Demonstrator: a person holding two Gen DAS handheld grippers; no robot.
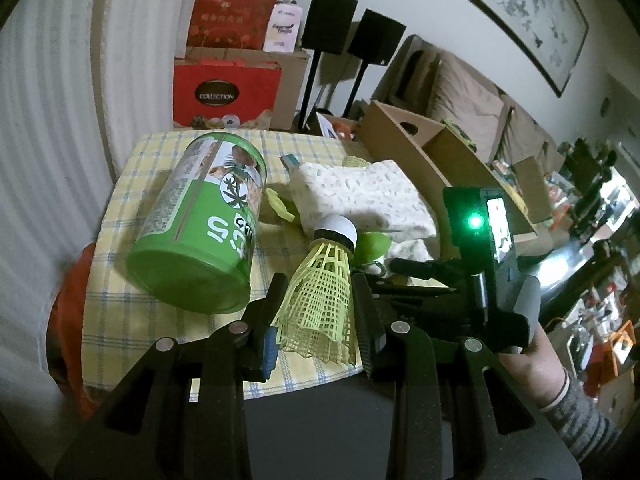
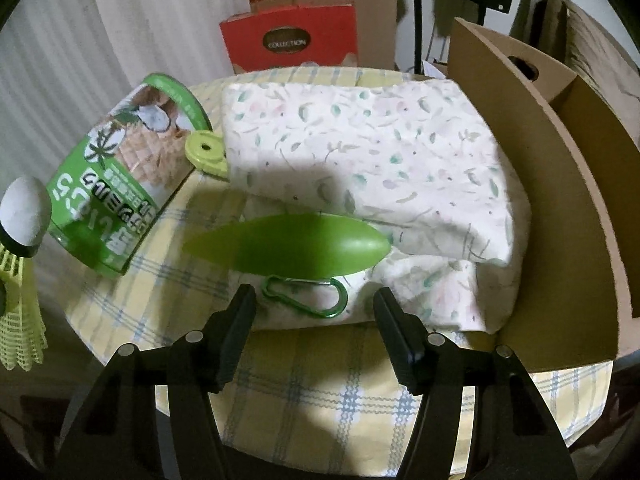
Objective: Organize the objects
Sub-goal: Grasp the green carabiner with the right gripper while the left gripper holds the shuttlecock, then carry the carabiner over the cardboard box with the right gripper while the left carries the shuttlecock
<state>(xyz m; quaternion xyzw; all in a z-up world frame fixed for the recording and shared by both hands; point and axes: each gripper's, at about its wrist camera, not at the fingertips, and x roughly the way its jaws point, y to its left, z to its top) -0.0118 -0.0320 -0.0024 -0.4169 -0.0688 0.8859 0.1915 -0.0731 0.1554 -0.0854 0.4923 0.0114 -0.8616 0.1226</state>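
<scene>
My left gripper [image 1: 320, 286] is shut on the mesh skirt of a yellow shuttlecock [image 1: 326, 276], whose white cork points away from me. A green snack can [image 1: 200, 220] lies on its side just left of it. My right gripper [image 2: 314, 304] points steeply down with its jaws apart. A green carabiner [image 2: 308, 296] lies between its fingertips, and neither pad touches it. The carabiner hangs off a green pod-shaped plastic piece [image 2: 296, 246] that rests against a folded floral cloth [image 2: 360, 152]. The right gripper's camera housing [image 1: 480, 232] shows at the right of the left wrist view.
Everything sits on a small table with a yellow check cloth [image 2: 320, 400]. An open cardboard box [image 2: 560, 200] stands along its right side. A lime round clip [image 2: 206, 152] lies between can and cloth. Red gift bags [image 1: 228, 92] and speaker stands are behind.
</scene>
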